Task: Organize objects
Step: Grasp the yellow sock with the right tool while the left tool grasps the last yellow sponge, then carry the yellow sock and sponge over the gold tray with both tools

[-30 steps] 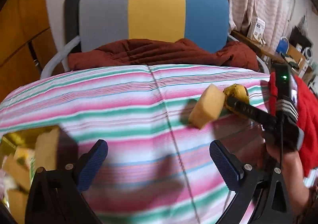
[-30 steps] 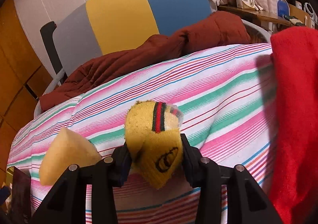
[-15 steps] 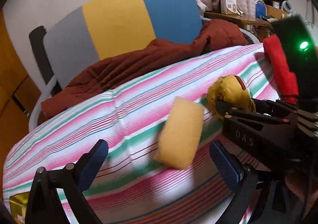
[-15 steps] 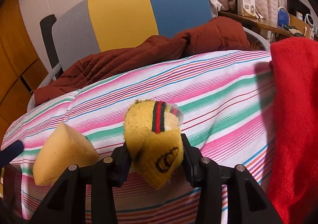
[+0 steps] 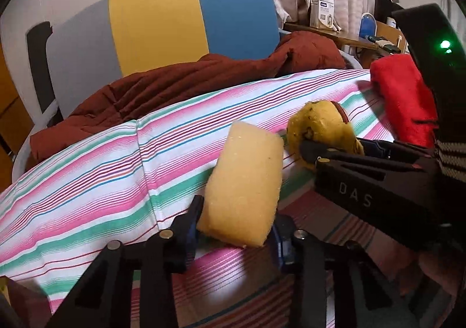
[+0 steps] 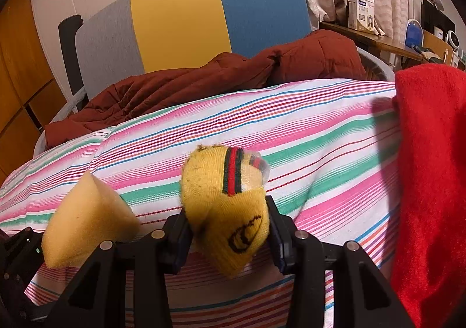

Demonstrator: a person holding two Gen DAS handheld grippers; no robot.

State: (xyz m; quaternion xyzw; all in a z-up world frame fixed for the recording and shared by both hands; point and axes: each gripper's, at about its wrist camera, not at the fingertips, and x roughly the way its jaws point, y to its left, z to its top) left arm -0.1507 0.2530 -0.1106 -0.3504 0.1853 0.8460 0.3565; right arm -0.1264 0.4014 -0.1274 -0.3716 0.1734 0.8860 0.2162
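Currently left gripper [image 5: 236, 236] is clamped on the sponge [image 5: 243, 185], blue pads pinching its lower end across the short side; the sponge's long axis runs up and away from the jaws, tilted slightly right, and it looks lifted off the striped cloth [image 5: 87, 182]. Right gripper [image 6: 228, 236] is closed on the yellow sock [image 6: 230, 205], which is bunched up and pokes out above and below the pads. Key relation: the two loads sit side by side, sponge just left of the sock, close but not touching as far as I can tell. From the left wrist view the right gripper body comes in from the right, just beyond the sponge's top end. Further out: red cloth [image 6: 431, 182] at the right edge of the striped surface, brown quilt [image 6: 204, 80] and a chair [image 6: 180, 22] behind. No bin or target visible, so drop-off direction is unclear. Both hands loaded, so my guess is the next move is a carry; keep the arms apart.
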